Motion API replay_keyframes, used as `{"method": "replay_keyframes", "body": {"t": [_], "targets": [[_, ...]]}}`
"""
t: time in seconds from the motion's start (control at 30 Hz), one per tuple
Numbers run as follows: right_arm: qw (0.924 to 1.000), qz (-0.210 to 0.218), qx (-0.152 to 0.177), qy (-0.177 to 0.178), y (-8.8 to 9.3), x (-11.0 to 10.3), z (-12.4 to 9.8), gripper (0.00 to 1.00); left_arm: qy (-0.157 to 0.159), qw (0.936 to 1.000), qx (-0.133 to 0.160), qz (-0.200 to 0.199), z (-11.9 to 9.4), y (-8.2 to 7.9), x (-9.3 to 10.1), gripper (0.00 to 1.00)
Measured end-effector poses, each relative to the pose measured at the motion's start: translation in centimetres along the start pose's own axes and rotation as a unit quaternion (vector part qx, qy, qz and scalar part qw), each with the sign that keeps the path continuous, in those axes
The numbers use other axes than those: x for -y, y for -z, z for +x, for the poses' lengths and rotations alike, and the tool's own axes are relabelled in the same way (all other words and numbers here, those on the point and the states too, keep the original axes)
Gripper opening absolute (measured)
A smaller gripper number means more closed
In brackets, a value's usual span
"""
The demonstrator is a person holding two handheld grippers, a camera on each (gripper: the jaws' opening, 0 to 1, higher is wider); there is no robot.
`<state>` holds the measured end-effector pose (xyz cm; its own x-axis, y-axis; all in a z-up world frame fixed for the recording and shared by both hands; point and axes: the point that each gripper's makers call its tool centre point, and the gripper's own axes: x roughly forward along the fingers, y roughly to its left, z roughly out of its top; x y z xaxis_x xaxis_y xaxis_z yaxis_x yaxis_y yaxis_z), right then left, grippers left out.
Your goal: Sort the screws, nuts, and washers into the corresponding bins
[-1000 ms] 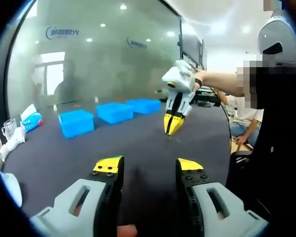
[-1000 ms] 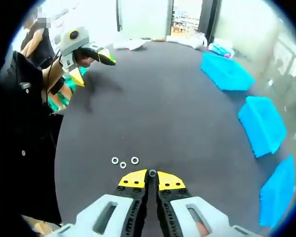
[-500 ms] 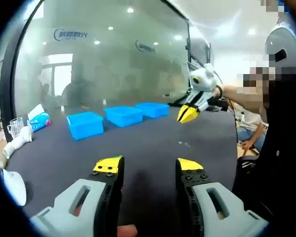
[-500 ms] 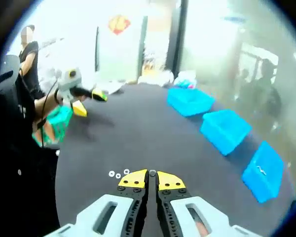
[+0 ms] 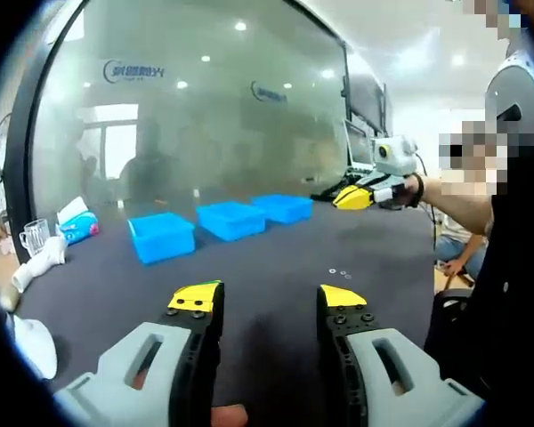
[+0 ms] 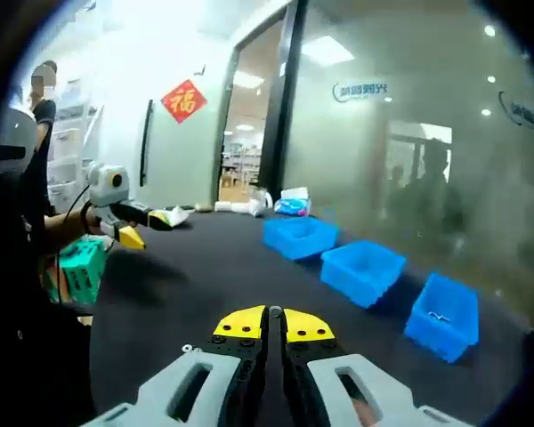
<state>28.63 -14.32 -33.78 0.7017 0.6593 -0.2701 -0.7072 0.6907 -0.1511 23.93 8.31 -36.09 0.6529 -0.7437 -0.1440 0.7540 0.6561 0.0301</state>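
In the right gripper view my right gripper is shut on a small dark nut that peeks out between its yellow tips. It is held above the dark table. Three blue bins stand in a row ahead and to the right; the nearest holds something small and pale. My left gripper is open with nothing between its fingers, low over the table. Small washers lie on the table ahead of it. The right gripper hangs above them at the right, beyond the bins.
A cup, a tissue pack and a white cloth sit at the table's left end. A glass wall runs behind the bins. A green box stands beside the table, near the person's dark clothing.
The right gripper has risen from the table beside the washers and tilted up, still shut on the nut. The left gripper has stayed open and nearly still.
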Motion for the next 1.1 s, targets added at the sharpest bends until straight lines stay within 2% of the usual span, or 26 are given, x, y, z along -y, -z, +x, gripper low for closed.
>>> {"method": "replay_keyframes", "body": {"t": [0.23,0.43,0.47,0.57,0.8,0.97,1.1], "targets": [[0.9989,0.013,0.032,0.032,-2.7,4.1,2.0,0.03,-0.004,1.0,0.006,-0.003,-0.1,-0.2,0.0,0.4],[0.9984,0.018,0.033,0.043,-3.8,7.1,4.9,0.03,-0.004,1.0,0.006,-0.002,-0.2,-0.2,0.0,0.4],[0.9984,0.016,0.03,0.046,-3.9,7.2,5.5,0.03,-0.005,1.0,0.007,-0.002,-0.2,-0.3,0.0,0.4],[0.9982,0.013,0.02,0.055,-4.1,9.2,7.6,0.03,-0.01,0.9999,0.009,-0.003,-0.3,-0.3,-0.2,0.4],[0.9975,0.009,-0.022,0.066,-3.4,12.9,12.1,0.03,-0.031,0.9994,0.011,-0.013,-0.8,0.1,-1.3,0.4],[0.9967,-0.001,-0.059,0.057,-2.7,13.3,15.2,0.03,-0.043,0.9989,0.011,-0.018,-1.1,0.4,-1.8,0.4],[0.9949,-0.001,-0.083,0.056,-1.6,13.7,16.6,0.03,-0.051,0.9984,0.013,-0.02,-1.3,0.3,-2.1,0.4]]}}
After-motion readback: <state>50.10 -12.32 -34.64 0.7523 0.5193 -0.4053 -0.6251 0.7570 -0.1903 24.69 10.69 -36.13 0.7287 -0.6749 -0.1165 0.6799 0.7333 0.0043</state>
